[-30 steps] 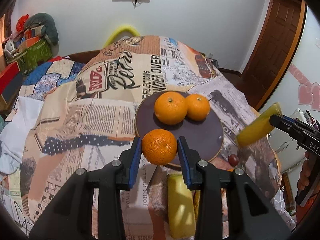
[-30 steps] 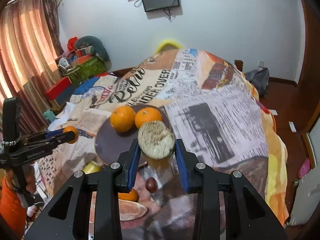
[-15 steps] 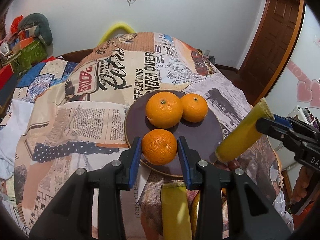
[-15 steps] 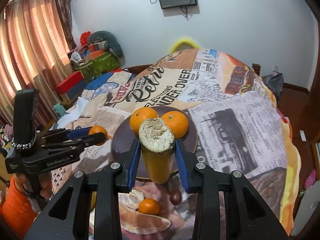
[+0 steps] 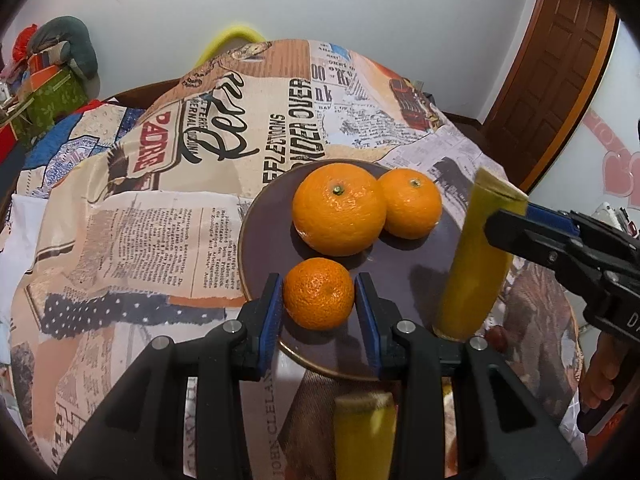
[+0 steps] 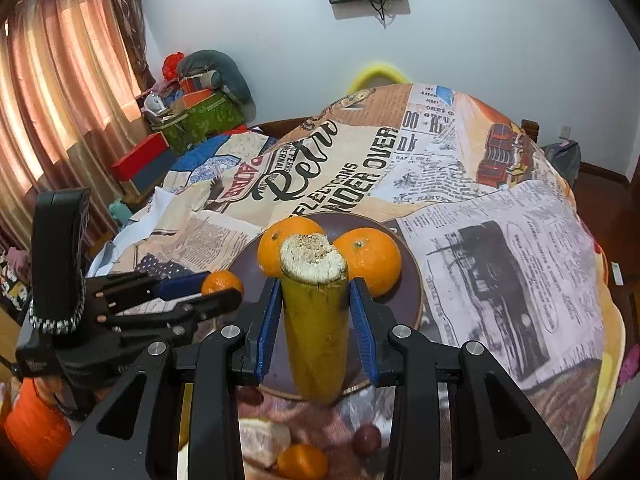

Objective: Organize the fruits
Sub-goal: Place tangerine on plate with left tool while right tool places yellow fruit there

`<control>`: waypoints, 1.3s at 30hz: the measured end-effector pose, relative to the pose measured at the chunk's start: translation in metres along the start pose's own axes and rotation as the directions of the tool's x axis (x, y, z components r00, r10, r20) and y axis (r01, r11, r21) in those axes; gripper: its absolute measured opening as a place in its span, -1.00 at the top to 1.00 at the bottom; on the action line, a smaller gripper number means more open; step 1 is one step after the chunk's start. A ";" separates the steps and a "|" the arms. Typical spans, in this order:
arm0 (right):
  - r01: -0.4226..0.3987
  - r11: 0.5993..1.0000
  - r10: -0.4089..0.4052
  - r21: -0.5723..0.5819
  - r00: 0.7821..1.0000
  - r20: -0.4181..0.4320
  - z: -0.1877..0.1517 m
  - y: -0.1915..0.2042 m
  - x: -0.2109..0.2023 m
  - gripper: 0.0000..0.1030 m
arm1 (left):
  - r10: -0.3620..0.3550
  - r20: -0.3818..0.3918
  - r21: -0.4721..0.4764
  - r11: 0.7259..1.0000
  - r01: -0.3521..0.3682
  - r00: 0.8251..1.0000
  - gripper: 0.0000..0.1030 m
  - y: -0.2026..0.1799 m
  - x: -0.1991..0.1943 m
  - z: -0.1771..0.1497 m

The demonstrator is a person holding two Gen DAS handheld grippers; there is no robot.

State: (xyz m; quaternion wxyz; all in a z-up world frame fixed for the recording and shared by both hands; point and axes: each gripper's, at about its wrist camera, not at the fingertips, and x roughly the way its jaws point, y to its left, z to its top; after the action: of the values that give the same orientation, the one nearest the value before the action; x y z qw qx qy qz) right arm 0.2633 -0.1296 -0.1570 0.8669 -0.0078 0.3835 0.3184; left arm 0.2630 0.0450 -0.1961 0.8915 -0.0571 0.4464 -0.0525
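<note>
My left gripper (image 5: pixel 319 285) is shut on a small orange (image 5: pixel 319 296), held over the near edge of a dark round plate (image 5: pixel 260 248). Two bigger oranges (image 5: pixel 334 208) (image 5: pixel 412 202) lie side by side on the plate's far half. My right gripper (image 6: pixel 314 285) is shut on a yellow-green cut stalk (image 6: pixel 316 332), nearly upright, with its fibrous pale end up. In the left wrist view the stalk (image 5: pixel 472 264) stands over the plate's right rim; contact with the plate cannot be made out. The right wrist view shows the left gripper (image 6: pixel 222 287) with its orange (image 6: pixel 221 281) at the plate's left.
The table wears a newspaper-print cloth (image 5: pixel 168 232). Near the front edge lie another yellow stalk piece (image 5: pixel 364 436), a dark grape (image 6: pixel 366 438), a small orange (image 6: pixel 302 460) and a peeled citrus piece (image 6: pixel 260 440). A yellow chair back (image 5: pixel 230 38) stands behind; boxes (image 6: pixel 200 116) clutter the left.
Both grippers have moved forward and down toward the plate, which now looks larger. The stalk has swung from the plate's right side to stand over its right rim, more upright.
</note>
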 end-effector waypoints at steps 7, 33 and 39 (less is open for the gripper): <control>-0.019 1.000 0.019 0.002 1.000 -0.021 0.007 0.000 0.021 0.38 | 0.004 -0.018 0.015 1.000 -0.004 1.000 0.30 0.000 0.017 0.006; 0.002 1.000 -0.003 -0.012 1.000 -0.031 0.004 0.004 0.005 0.11 | 0.018 0.017 0.006 1.000 -0.018 1.000 0.18 -0.007 -0.013 0.004; 0.027 0.999 -0.027 -0.030 1.000 0.000 -0.007 0.014 -0.026 0.00 | 0.014 0.040 0.007 1.000 -0.014 0.999 0.18 -0.012 -0.041 -0.006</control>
State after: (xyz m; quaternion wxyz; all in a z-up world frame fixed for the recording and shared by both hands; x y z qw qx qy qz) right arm 0.2381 -0.1344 -0.1411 0.8709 -0.0261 0.3785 0.3124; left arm 0.2334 0.0384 -0.1654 0.9008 -0.0516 0.4286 -0.0468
